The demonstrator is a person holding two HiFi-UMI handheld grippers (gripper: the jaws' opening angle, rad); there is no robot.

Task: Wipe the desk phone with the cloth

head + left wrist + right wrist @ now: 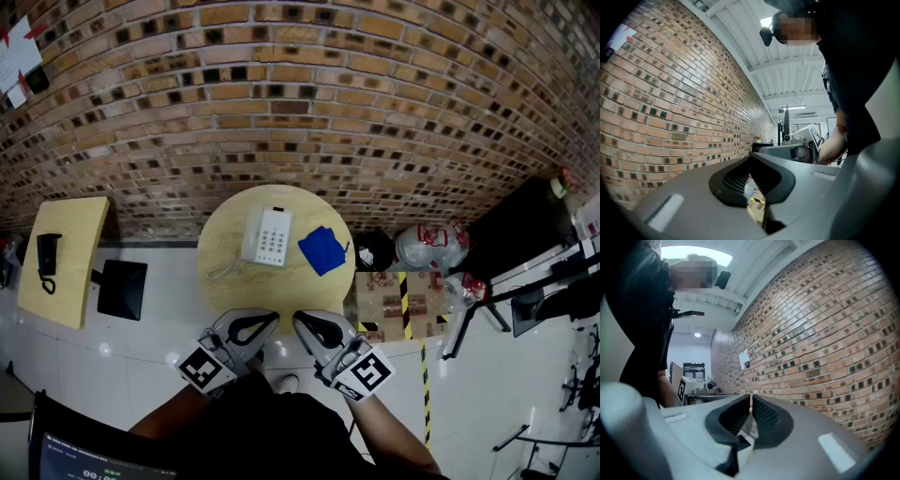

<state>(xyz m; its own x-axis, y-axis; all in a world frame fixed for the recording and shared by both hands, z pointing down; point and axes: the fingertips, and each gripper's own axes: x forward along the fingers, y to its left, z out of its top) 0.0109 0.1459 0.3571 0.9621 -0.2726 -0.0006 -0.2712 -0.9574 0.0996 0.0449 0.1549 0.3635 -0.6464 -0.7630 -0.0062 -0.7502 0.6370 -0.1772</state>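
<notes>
Brick wall point(300, 112) fills the background, and before it stands a round wooden table point(225, 234) on a white tiled floor. On the table lies the white desk phone point(268, 236), and just beside it, on its right, the blue cloth point(322, 249), apart from it. Both tools hang at the near edge of the table, close to the person's body. The left gripper point(274, 319) has its jaws together with nothing between them, and the right gripper point(300, 319) is also closed and empty.

I think nothing of the wiping is started yet. The risk is that the phone looks light. If the cloth pushes it while no gripper steadies it, it may slide, or the handset may jump off. Also its cord point(220, 272) lies near the edge and could catch a jaw.
</notes>
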